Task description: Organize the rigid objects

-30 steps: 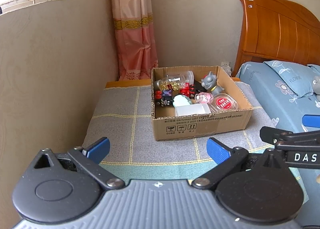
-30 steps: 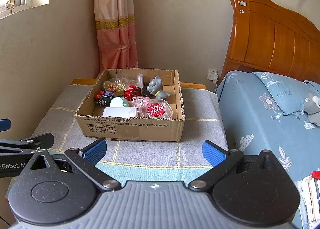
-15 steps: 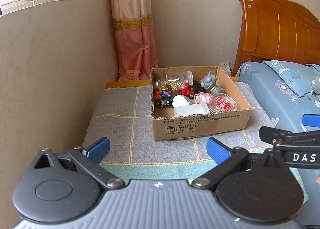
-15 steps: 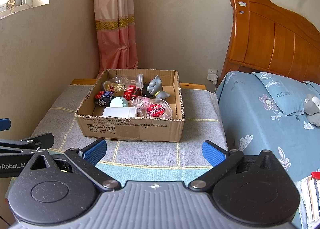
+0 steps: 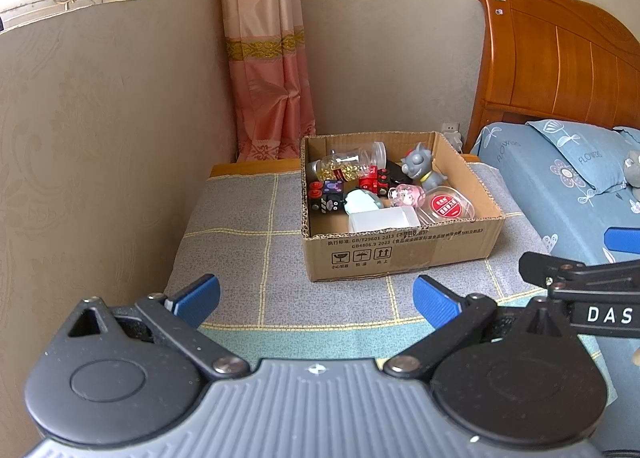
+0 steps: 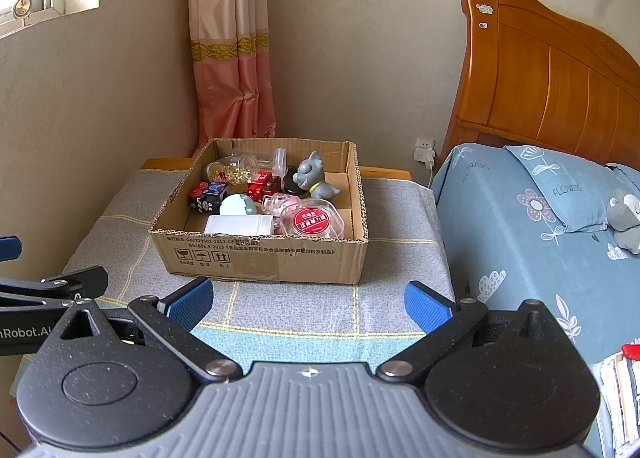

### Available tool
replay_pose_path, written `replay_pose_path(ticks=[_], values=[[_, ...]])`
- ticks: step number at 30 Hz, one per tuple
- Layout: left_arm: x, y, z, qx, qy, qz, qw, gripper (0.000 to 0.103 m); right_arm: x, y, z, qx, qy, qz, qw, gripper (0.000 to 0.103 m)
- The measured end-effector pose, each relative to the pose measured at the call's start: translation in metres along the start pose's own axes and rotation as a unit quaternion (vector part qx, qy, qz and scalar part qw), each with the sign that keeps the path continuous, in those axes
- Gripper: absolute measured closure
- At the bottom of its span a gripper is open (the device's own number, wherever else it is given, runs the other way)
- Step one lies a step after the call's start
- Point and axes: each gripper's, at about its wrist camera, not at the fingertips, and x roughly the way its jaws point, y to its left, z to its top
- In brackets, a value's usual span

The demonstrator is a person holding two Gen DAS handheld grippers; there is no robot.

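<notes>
An open cardboard box (image 5: 400, 254) (image 6: 264, 258) sits on a cloth-covered table and holds several small objects: a grey cat figure (image 5: 422, 170) (image 6: 314, 180), a clear jar with gold bits (image 5: 342, 168) (image 6: 234, 170), red toy pieces (image 5: 372, 182) (image 6: 262, 184), a round red-labelled case (image 5: 446, 208) (image 6: 316, 220) and a white box (image 5: 382, 220) (image 6: 238, 224). My left gripper (image 5: 316, 300) stands open in front of the box, nothing between its blue fingers. Right gripper (image 6: 308, 304) is likewise open and empty, short of the box.
The grey checked tablecloth (image 5: 240, 250) (image 6: 400, 258) has bare room left of and in front of the box. A blue-sheeted bed (image 6: 540, 226) with a wooden headboard (image 5: 560, 70) lies right. A pink curtain (image 5: 268, 58) hangs behind; a wall runs along the left.
</notes>
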Motion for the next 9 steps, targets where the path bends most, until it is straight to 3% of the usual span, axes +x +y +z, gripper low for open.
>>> replay_pose_path(ticks=[9], values=[[-0.0006,-0.0001,0.0001,0.000,0.000,0.000,1.0000,0.001,-0.0007,-0.0011,-0.0005,0.000,-0.001,0.000,1.000,0.000]])
